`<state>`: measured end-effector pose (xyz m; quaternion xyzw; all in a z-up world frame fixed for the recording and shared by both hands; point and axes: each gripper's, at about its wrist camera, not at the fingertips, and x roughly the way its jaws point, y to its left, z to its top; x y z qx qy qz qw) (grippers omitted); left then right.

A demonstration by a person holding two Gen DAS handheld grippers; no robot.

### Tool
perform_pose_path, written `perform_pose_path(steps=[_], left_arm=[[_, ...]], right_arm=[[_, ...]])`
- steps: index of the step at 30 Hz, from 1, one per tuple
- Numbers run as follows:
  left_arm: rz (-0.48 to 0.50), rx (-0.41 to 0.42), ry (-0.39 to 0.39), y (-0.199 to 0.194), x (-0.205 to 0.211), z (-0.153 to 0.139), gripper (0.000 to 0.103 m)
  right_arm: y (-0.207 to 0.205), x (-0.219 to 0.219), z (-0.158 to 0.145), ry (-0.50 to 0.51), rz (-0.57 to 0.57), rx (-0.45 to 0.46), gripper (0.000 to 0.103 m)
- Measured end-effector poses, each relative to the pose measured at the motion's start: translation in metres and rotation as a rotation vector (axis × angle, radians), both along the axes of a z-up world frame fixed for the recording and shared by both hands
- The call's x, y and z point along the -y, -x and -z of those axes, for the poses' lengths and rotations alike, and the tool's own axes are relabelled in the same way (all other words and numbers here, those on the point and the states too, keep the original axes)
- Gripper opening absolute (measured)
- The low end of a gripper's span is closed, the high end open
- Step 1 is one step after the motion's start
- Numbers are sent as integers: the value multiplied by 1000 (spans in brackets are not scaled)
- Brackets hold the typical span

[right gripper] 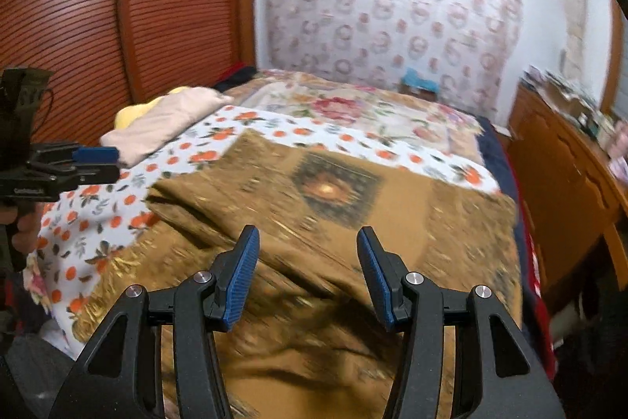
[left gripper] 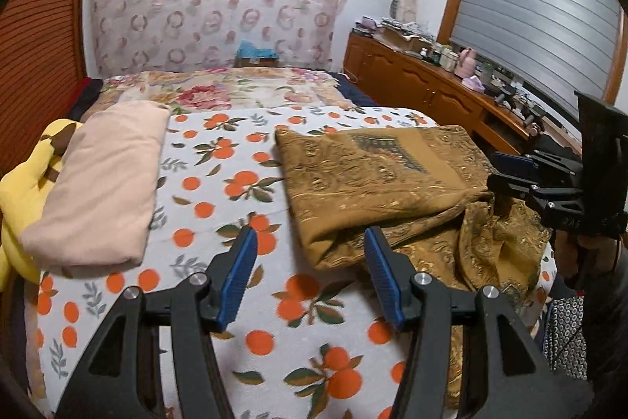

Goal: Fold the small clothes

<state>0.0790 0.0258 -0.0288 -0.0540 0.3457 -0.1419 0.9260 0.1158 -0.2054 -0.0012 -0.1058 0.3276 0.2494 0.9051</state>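
Observation:
A brown patterned cloth [left gripper: 384, 175] lies partly folded on the orange-print sheet [left gripper: 219, 160], with a rumpled part hanging at the bed's near right edge. My left gripper [left gripper: 310, 258] is open and empty, hovering just left of the cloth's near fold. In the right wrist view the same cloth [right gripper: 333, 199] fills the middle. My right gripper [right gripper: 308, 262] is open and empty above it. The right gripper also shows in the left wrist view [left gripper: 514, 171] at the cloth's right edge. The left gripper shows in the right wrist view [right gripper: 94, 163] at the left.
A folded pink garment [left gripper: 106, 191] lies on the bed's left, beside a yellow plush [left gripper: 23, 191]. A floral blanket [left gripper: 219, 89] covers the far bed. A wooden dresser [left gripper: 431, 85] with clutter runs along the right. A wooden headboard [right gripper: 117, 6] stands at left.

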Motion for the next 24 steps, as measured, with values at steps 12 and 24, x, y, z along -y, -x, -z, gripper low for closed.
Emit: perform_pose_path(steps=[12,24], left_arm=[[-33,8,1,9,-20,4,56],[-50,4,15,11,-33,9,56]], right_arm=[[-18,-88,26,79,-226,-80,58],[-22,-140,50,190,-350,-143,60]])
